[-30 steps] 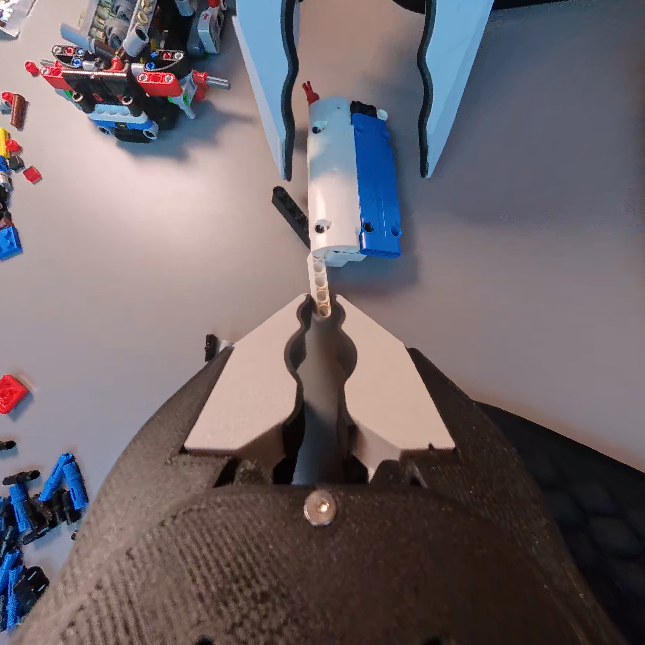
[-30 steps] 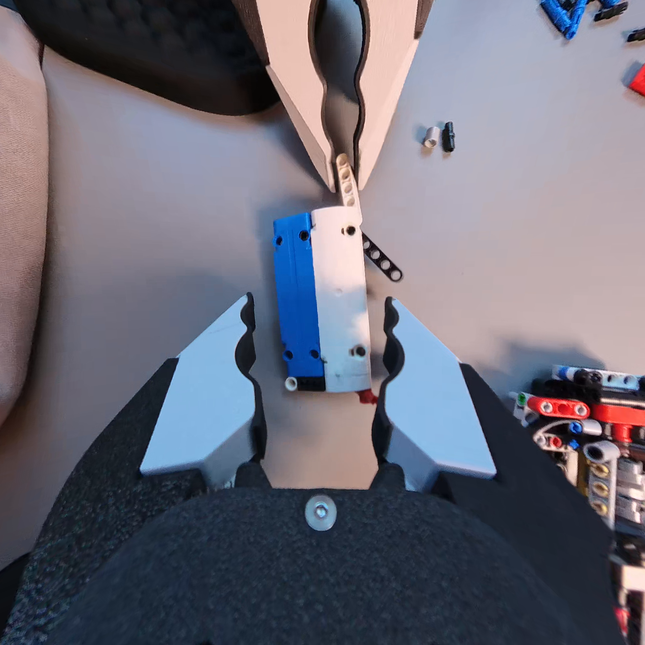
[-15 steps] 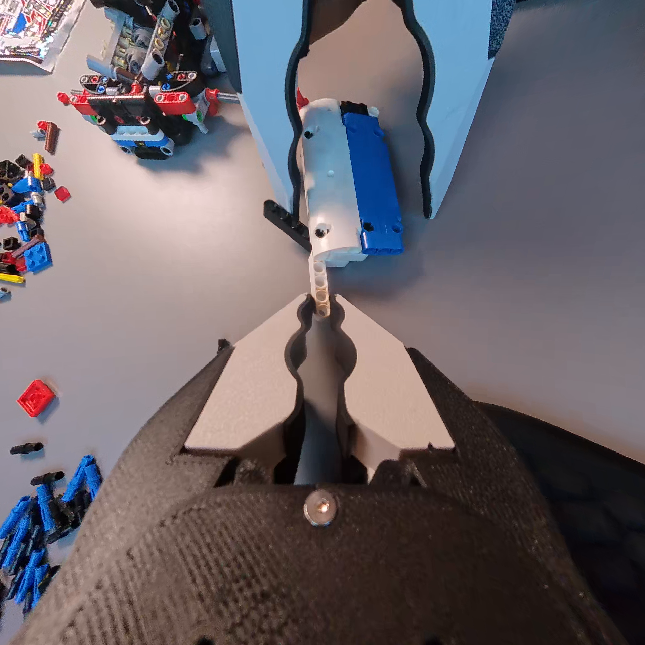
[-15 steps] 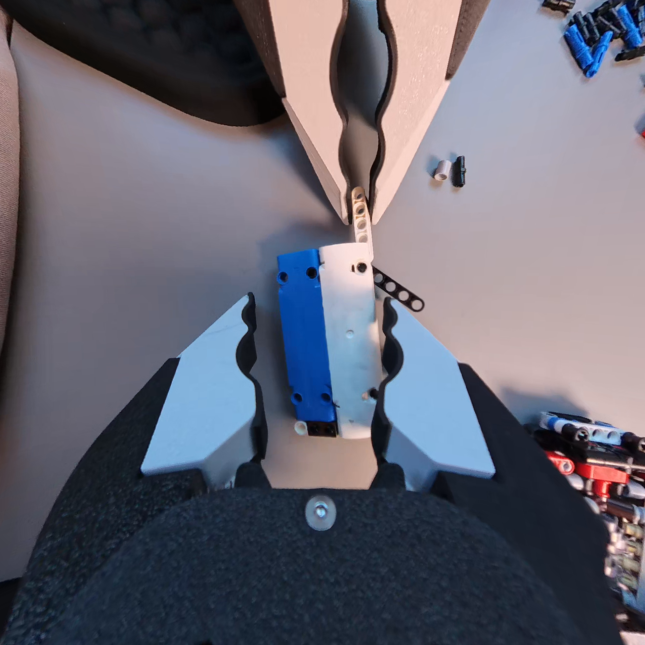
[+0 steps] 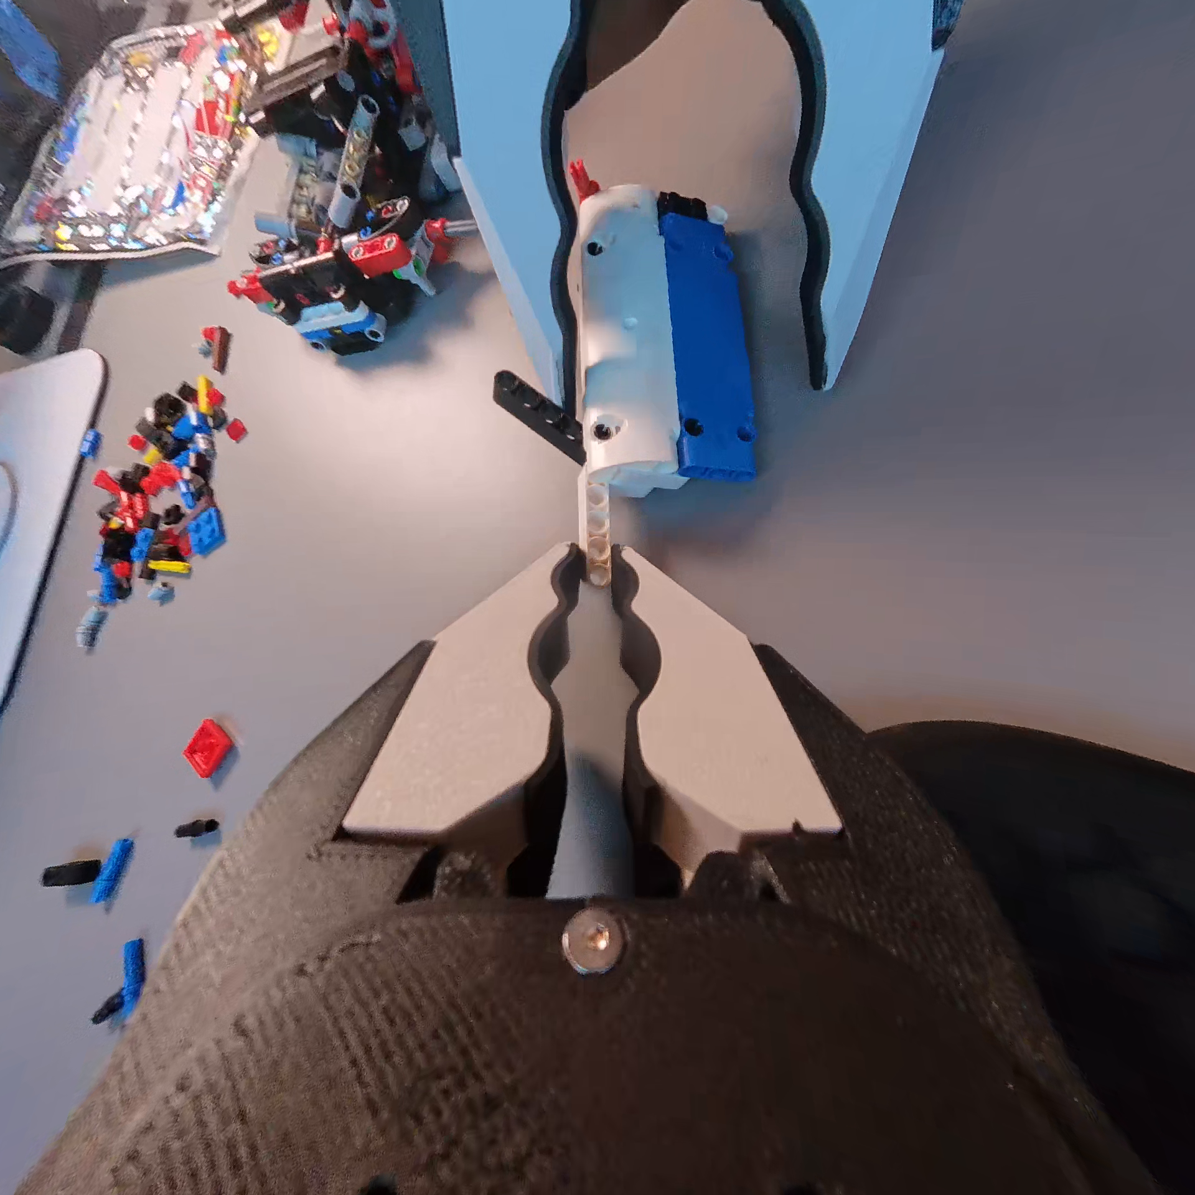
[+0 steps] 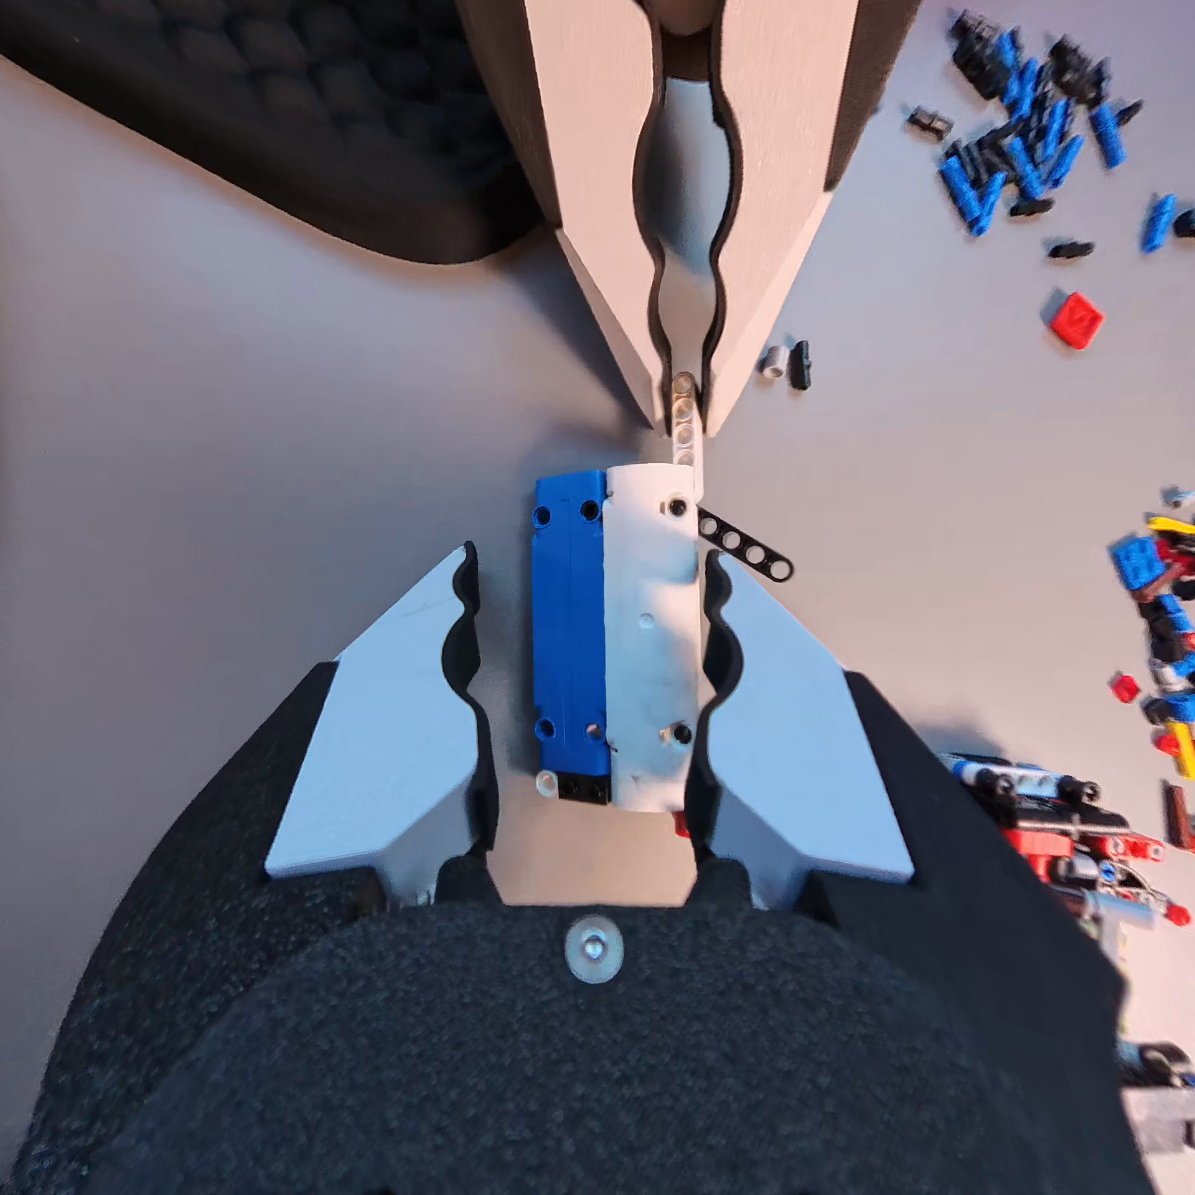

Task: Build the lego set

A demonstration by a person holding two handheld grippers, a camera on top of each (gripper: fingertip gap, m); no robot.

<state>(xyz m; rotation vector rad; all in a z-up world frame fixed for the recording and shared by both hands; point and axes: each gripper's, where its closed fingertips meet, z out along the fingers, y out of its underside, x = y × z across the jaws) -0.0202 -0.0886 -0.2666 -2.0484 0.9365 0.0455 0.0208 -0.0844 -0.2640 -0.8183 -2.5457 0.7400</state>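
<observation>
The left gripper (image 5: 598, 569) was clenched on the tip of a white beam (image 5: 596, 524) jutting from the panel block (image 6: 614, 640); the right gripper (image 6: 592, 595) stood released, its jaws straddling the block, one finger (image 6: 763, 698) touching the white side, the other apart from the blue. The step looked like a handover or brace; next the right jaws would need to close squarely across the block. A black beam (image 6: 743, 546) poked out beside it; only the left view showed the sticker sheet (image 5: 129, 142) beyond the half-built model (image 5: 343, 271).
</observation>
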